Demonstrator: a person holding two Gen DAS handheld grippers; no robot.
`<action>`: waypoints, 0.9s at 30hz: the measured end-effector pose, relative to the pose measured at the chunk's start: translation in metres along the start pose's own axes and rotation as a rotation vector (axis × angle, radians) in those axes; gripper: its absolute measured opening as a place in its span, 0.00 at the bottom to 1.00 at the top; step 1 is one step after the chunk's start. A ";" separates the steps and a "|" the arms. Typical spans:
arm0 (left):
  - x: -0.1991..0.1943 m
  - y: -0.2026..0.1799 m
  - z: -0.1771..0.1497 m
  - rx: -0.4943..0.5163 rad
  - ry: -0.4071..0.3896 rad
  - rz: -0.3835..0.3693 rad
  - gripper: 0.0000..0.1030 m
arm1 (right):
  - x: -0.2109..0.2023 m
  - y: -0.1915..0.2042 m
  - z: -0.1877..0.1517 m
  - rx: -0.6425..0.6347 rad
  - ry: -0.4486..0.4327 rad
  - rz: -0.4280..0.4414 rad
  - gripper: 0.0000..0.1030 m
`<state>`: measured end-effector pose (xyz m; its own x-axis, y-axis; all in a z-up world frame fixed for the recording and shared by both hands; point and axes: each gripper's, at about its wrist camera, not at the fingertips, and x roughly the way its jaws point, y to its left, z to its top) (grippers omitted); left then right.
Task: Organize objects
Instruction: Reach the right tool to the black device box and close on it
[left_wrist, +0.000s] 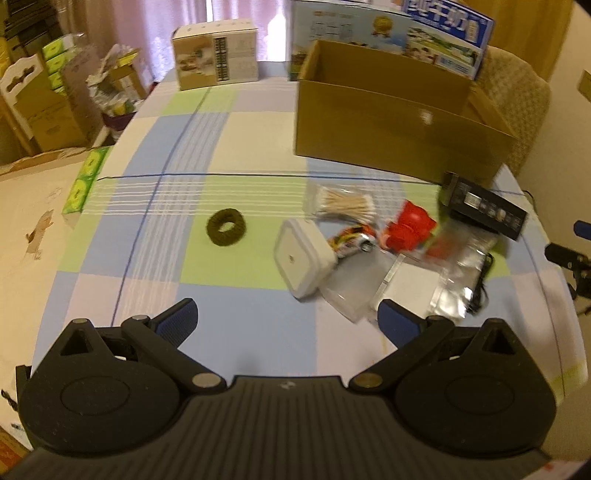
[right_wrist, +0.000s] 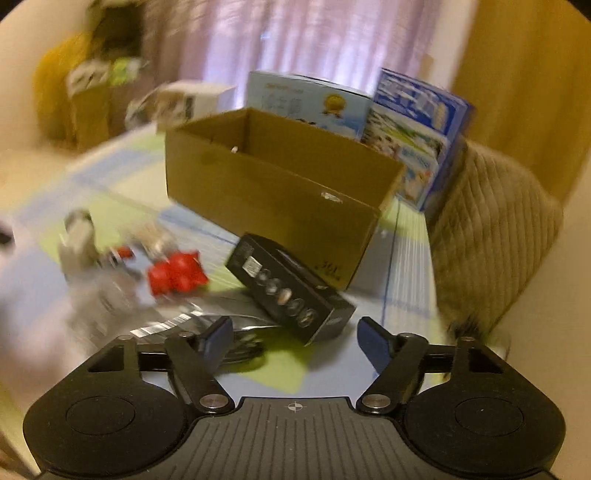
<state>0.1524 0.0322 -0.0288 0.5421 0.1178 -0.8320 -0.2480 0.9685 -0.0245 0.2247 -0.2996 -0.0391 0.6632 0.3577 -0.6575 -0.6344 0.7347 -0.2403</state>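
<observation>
The right tongs (right_wrist: 293, 338) stand apart with nothing between the blue pads, low over the counter (right_wrist: 332, 369) and aimed at the near end of the black box (right_wrist: 291, 291). That box lies tilted on the cloth, one end just beside the front wall of the open cardboard box (right_wrist: 273, 188), the other over a crinkled silver pouch (right_wrist: 173, 325). The left tongs (left_wrist: 286, 319) also stand wide apart and empty, above bare cloth, with the clutter ahead of them to the right: a white lidded container (left_wrist: 301, 256), a toy car (left_wrist: 352, 240), a bag of cotton swabs (left_wrist: 343, 203), a red toy (left_wrist: 408, 225) and some clear packets (left_wrist: 354, 295). A dark knitted ring (left_wrist: 227, 230) lies alone, well apart to the left.

The step in hand looks like a reach for the black box, to carry it into the cardboard box. To do it well, I would turn the right tongs so the pads meet the long, flat sides across the narrow width, not the corners. They should come down near the middle of its length so it does not swing. Keep clear of the pouch beneath, which could ride up with it. The right view is blurred, so settle before closing.
</observation>
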 end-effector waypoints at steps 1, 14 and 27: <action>0.003 0.002 0.001 -0.011 0.004 0.012 0.99 | 0.008 0.002 -0.003 -0.061 -0.005 -0.018 0.67; 0.027 0.014 0.008 -0.104 0.057 0.104 0.99 | 0.098 0.011 -0.035 -0.568 0.046 -0.064 0.45; 0.043 0.000 0.013 -0.111 0.083 0.124 0.99 | 0.075 -0.025 -0.019 -0.360 0.026 -0.029 0.00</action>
<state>0.1859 0.0396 -0.0575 0.4352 0.2116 -0.8751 -0.3983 0.9170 0.0237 0.2825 -0.3019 -0.0958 0.6755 0.3213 -0.6637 -0.7179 0.4922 -0.4923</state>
